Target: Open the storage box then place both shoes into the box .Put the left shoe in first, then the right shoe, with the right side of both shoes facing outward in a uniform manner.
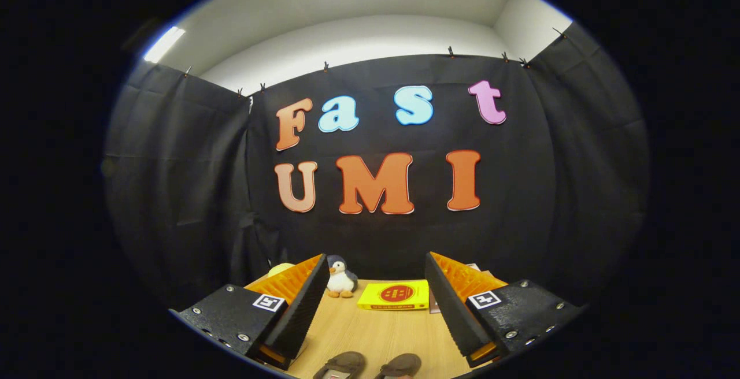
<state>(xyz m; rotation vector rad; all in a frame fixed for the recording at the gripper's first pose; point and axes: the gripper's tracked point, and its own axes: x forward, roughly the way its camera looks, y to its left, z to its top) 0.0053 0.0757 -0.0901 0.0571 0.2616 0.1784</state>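
Jaws wide apart, gripping nothing, held above the table. Two shoes side by side between the jaws, nearest the gripper. Beyond the shoes, yellow box lying flat; penguin standing just left of the box.

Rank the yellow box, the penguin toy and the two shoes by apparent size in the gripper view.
1. Yellow box, beyond the open jaws of the gripper.
2. Penguin toy, beside the box.
Shoes: left shoe and right shoe are cut off below, so unranked; they look alike.
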